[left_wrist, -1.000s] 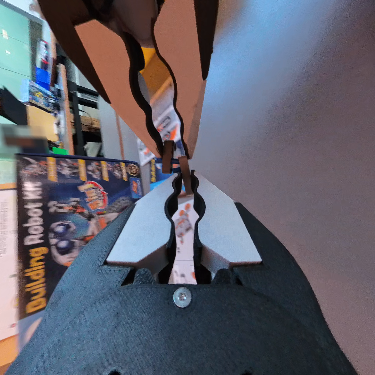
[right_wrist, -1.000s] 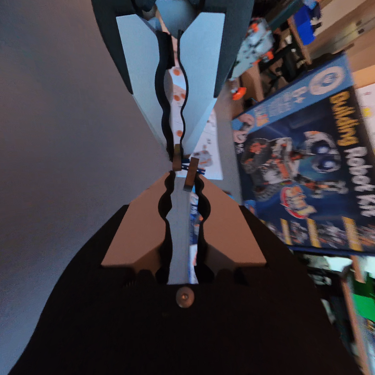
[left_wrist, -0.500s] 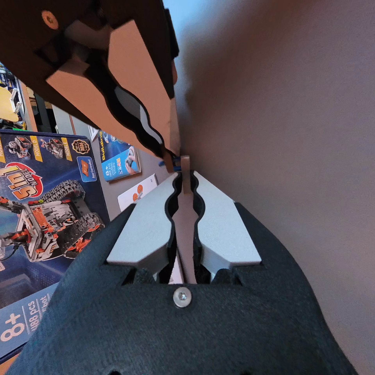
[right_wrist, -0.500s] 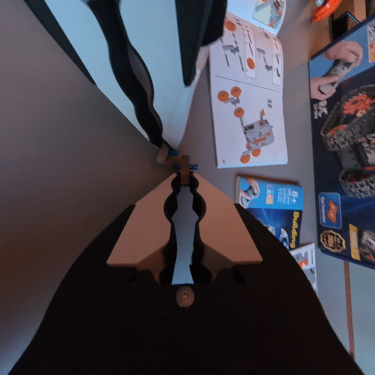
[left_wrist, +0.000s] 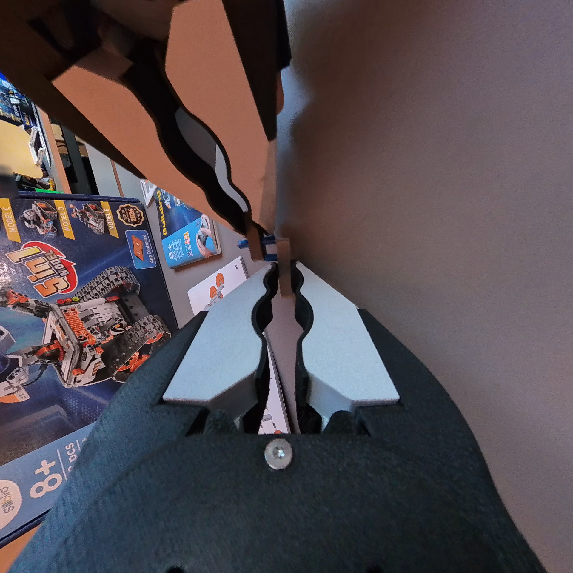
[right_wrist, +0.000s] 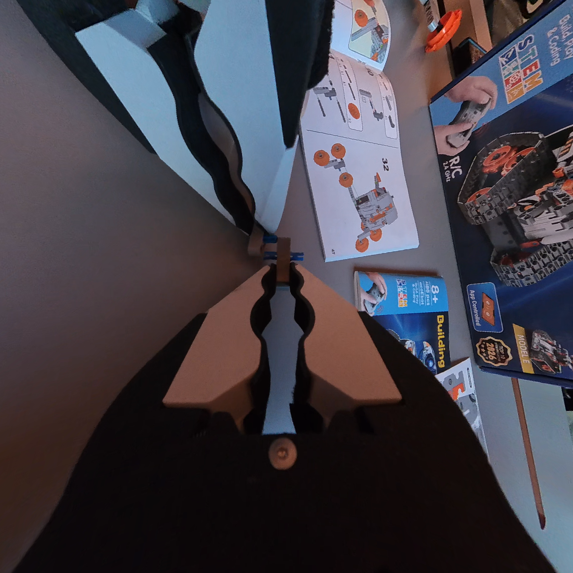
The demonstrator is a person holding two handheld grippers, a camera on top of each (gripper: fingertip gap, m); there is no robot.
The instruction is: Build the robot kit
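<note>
Grey jaws, left wrist view: the left gripper (left_wrist: 283, 273) is clenched on a thin brown beam piece (left_wrist: 284, 266) that stands out past its tips.
Ahead of these jaws: the right gripper (left_wrist: 259, 238), tan-fingered, comes in from above and pinches a second brown piece (left_wrist: 255, 245); blue pins (left_wrist: 269, 248) bridge the two.
Left of these jaws: one dark blue kit box (left_wrist: 77, 294), one blue booklet (left_wrist: 189, 235), one white instruction sheet (left_wrist: 214, 288) partly hidden by the grey fingers.
Change: half a second ago the box showed less of its front.
Tan jaws, right wrist view: closed on their brown piece (right_wrist: 283, 259).
Right of these jaws: open manual (right_wrist: 356, 173), booklet (right_wrist: 403, 313), box (right_wrist: 511, 217), one orange wheel (right_wrist: 441, 29).
Beneath: grey table (right_wrist: 77, 248).
</note>
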